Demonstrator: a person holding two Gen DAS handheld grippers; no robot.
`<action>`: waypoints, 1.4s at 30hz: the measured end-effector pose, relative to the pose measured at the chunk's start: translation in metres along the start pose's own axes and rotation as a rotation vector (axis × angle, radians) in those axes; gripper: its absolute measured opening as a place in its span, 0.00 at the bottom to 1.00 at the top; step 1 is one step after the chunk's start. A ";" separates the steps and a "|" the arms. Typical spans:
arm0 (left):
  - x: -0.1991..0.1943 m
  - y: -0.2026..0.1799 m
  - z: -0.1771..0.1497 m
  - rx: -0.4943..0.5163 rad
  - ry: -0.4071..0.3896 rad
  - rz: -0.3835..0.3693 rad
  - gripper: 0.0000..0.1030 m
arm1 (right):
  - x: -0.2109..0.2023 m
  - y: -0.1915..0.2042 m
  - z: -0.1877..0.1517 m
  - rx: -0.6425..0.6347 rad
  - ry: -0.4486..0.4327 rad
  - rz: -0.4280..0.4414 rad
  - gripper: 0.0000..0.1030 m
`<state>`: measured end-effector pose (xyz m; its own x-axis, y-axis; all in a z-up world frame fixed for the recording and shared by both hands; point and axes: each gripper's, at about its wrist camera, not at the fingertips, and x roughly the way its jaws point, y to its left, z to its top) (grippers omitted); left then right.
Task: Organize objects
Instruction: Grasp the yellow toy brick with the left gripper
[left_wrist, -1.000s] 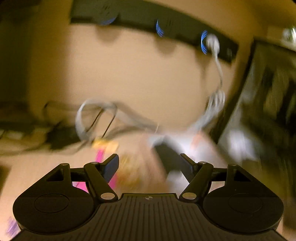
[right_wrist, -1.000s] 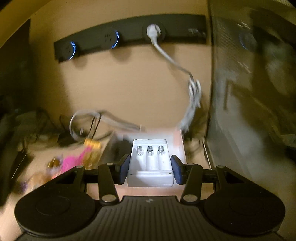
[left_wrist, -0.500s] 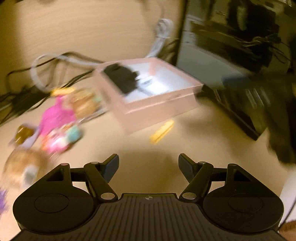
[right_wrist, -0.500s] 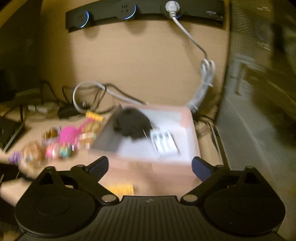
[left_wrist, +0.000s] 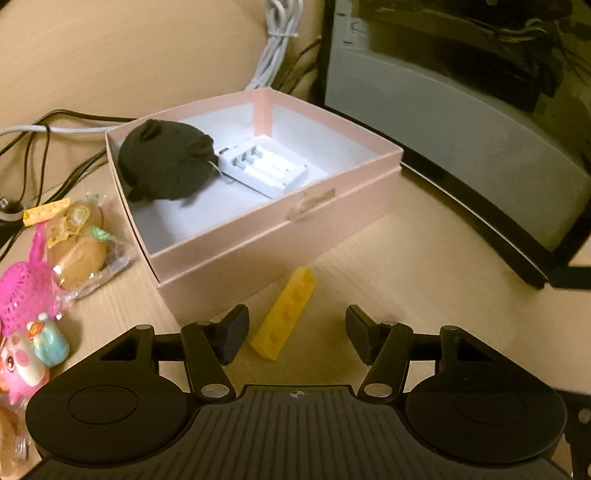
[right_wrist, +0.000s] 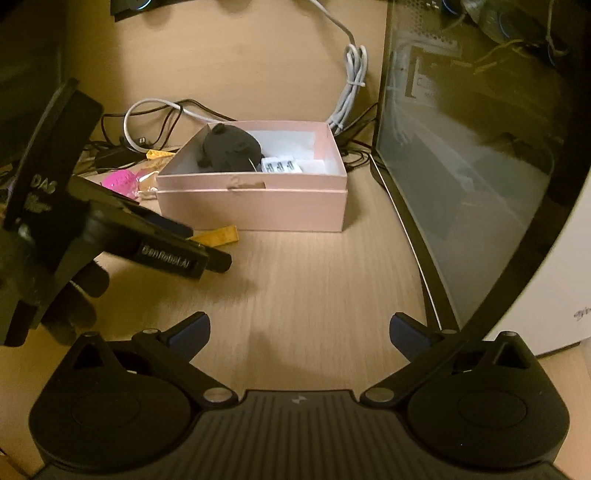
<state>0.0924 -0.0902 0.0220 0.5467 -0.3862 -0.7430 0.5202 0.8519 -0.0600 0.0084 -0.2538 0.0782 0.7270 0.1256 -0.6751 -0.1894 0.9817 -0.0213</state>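
A pink box (left_wrist: 332, 221) (right_wrist: 251, 206) stands on the wooden desk. Inside it lie a black pouch (left_wrist: 166, 162) (right_wrist: 229, 147) and a white battery charger (left_wrist: 264, 170) (right_wrist: 280, 166). A yellow brick (left_wrist: 284, 314) (right_wrist: 218, 236) lies on the desk in front of the box. My left gripper (left_wrist: 291, 334) is open and empty, its fingers on either side of the brick's near end. It shows at the left of the right wrist view (right_wrist: 207, 258). My right gripper (right_wrist: 297, 328) is open and empty, well back from the box.
Left of the box lie a packaged bun (left_wrist: 79, 243), a pink mesh item (left_wrist: 24, 291), small toys (left_wrist: 33, 354) and another yellow brick (left_wrist: 46, 210). Cables (right_wrist: 155, 110) run along the back wall. A dark glass-sided case (right_wrist: 461, 166) stands at the right.
My right gripper let go of the white battery charger into the box, opened and drew back. My left gripper swung down from facing the wall to the yellow brick.
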 end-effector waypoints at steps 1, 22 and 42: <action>0.001 0.001 0.001 -0.003 -0.002 -0.001 0.61 | 0.000 -0.001 -0.002 0.002 0.004 -0.001 1.00; -0.050 0.029 -0.030 -0.226 0.000 0.035 0.15 | 0.011 0.013 -0.007 -0.026 0.034 -0.003 1.00; -0.247 0.182 -0.163 -0.713 -0.148 0.446 0.15 | 0.054 0.182 0.059 -0.319 0.003 0.369 1.00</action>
<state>-0.0547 0.2184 0.0860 0.7082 0.0382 -0.7050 -0.2740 0.9351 -0.2246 0.0524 -0.0595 0.0810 0.5713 0.4562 -0.6823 -0.6274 0.7787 -0.0047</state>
